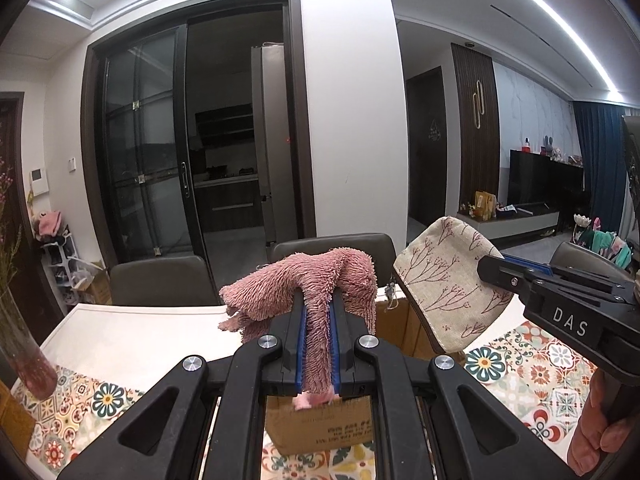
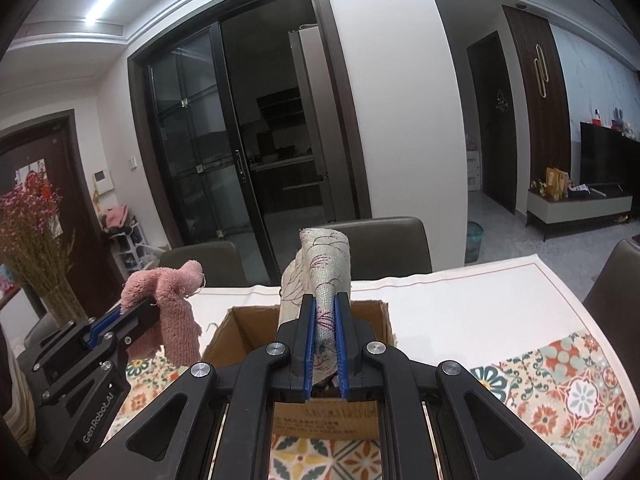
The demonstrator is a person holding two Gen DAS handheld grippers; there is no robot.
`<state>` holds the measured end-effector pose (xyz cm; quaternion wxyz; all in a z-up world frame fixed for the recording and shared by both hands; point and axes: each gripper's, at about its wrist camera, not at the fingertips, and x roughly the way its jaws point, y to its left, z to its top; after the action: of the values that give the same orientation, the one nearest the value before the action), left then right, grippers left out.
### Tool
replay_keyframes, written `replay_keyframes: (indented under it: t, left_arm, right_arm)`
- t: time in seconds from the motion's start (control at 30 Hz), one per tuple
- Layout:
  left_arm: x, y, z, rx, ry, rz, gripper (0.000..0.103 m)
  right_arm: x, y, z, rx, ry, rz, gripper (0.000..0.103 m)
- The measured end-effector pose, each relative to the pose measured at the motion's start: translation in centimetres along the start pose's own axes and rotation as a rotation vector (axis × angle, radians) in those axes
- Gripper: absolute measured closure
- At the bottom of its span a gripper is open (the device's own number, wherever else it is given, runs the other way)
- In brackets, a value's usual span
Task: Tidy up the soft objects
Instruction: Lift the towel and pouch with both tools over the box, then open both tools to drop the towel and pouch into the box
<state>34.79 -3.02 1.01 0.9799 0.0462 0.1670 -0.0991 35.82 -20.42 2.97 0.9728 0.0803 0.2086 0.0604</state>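
Behind the dining table [image 2: 460, 300], with its white cloth and patterned tile runner, stand dark chairs, a glass sliding door and a dim kitchen. On the runner sits an open cardboard box [image 2: 236, 328], directly below and ahead of both tools. The left gripper [image 1: 318, 312] is clamped narrow on a pink towel [image 1: 304, 280], which bunches above the fingers and droops over both sides, a tuft showing beneath the jaws. The right gripper [image 2: 324, 304] is likewise closed tight on a printed pouch [image 2: 320, 264], whose long axis runs upward and away from the fingertips; in the left view it stands out broadside as a beige panel with a branch print. Both items hang in the air, not touching the box or each other. The relation that matters is vertical: the box mouth lies just under the right gripper's tips, so the pouch seems the nearer to a drop, while the towel hangs off to the box's left rim and would probably need to travel rightward first. Either release risks cloth catching on a flap.
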Motion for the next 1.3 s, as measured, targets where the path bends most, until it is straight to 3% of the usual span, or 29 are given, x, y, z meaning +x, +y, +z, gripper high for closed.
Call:
replay_keyframes:
  t: [0.5, 0.87, 1.3]
  left_arm:
    - [5.6, -0.4, -0.6, -0.005, 0.051, -0.037, 0.092]
    - [10.5, -0.5, -2.5, -0.006, 0.18, -0.052, 0.092]
    - [13.3, -1.1, -4.9, 0.007, 0.322, -0.065, 0.09]
  right_arm:
    - [4.7, -0.9, -0.1, -0.008, 0.043, -0.02, 0.093]
    - [9.1, -0.9, -1.8, -0.043, 0.154, -0.043, 0.093]
    - [12.8, -1.1, -4.7, -0.084, 0.293, -0.067, 0.093]
